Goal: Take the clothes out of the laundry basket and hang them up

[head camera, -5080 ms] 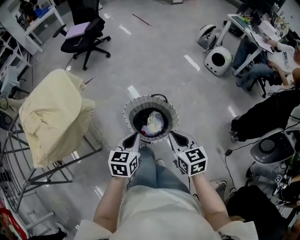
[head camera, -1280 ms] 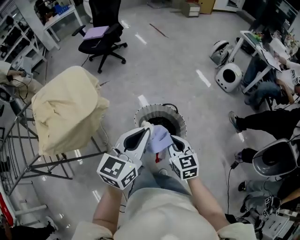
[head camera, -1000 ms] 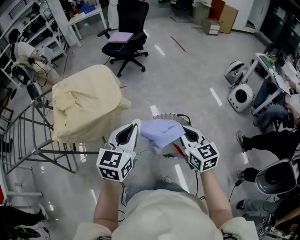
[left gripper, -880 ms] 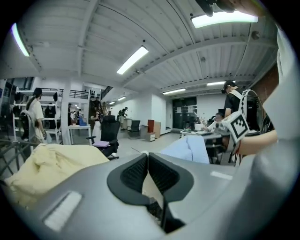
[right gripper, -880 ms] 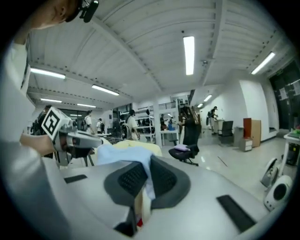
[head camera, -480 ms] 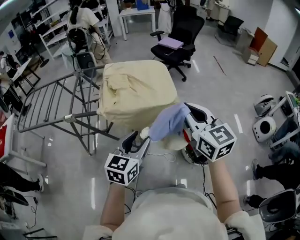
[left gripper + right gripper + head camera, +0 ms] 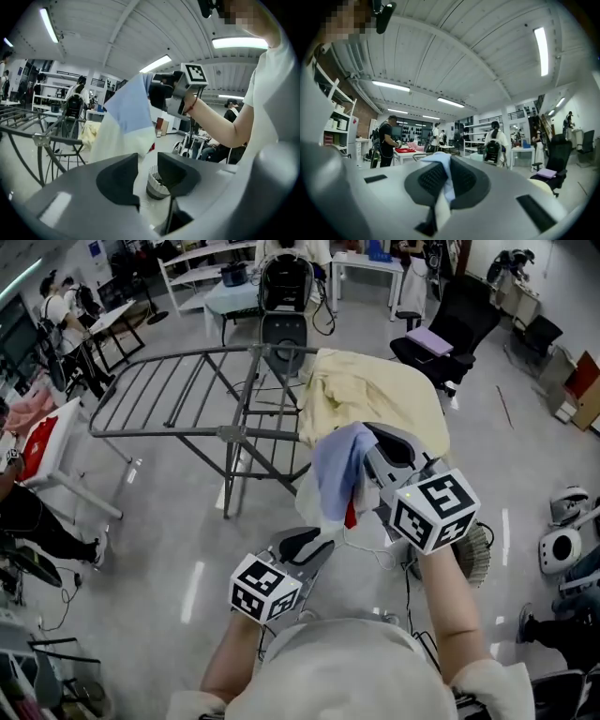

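Right tool (image 7: 373, 457) clamped on blue-white cloth (image 7: 335, 470), raised just near the rack (image 7: 187, 395). Left tool (image 7: 317, 542) lower, jaws apart, just been opening, nothing between. Basket (image 7: 479, 557) on floor, right.

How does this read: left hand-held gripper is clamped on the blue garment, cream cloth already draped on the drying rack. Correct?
Wrong gripper. The right hand-held gripper is clamped on the blue garment, per the right gripper view; the left hand-held gripper has just been opening, nothing between its jaws. The cream cloth is draped on the drying rack.
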{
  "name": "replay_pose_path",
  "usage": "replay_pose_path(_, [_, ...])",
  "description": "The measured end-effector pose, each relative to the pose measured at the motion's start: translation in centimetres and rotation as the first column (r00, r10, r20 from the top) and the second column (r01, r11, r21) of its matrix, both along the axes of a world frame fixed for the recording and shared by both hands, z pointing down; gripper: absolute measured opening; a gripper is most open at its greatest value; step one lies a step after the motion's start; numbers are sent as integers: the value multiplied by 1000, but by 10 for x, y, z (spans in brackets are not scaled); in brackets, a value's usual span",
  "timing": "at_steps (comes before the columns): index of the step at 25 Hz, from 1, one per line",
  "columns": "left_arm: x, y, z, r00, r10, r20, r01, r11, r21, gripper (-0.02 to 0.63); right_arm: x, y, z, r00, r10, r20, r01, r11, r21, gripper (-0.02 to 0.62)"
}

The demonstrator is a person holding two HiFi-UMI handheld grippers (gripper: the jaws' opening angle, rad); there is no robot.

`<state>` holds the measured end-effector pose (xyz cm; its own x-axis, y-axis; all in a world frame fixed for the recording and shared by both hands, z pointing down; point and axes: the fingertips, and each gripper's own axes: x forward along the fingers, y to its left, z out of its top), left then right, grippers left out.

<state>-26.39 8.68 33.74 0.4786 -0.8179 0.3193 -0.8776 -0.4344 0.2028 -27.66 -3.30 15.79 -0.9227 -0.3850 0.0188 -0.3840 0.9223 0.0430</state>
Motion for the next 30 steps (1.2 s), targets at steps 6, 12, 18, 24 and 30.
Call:
replay_pose_path(6, [-34, 67, 35, 985, 171, -3, -170, 978, -123, 49, -100, 43, 5, 992, -125, 2, 125, 992, -8, 11])
replay_pose_path(12, [-85, 58, 51, 988, -94, -126, 83, 993, -88, 188, -182, 81, 18, 954, -299, 11, 300, 953, -49, 11])
replay_pose_path(18, [-220, 68, 59, 803, -595, -24, 594, 803, -53, 285, -256, 110, 19, 871, -491, 20, 492, 870, -44, 11])
replay_pose_path(24, [-369, 114, 55, 435, -879, 198, 888, 455, 67, 291, -330, 114, 12, 760, -650, 18, 650, 760, 0, 11])
replay_pose_path(30, [-454, 78, 35, 434, -845, 313, 869, 484, 101, 352, -389, 100, -2, 609, -793, 16, 793, 609, -1, 11])
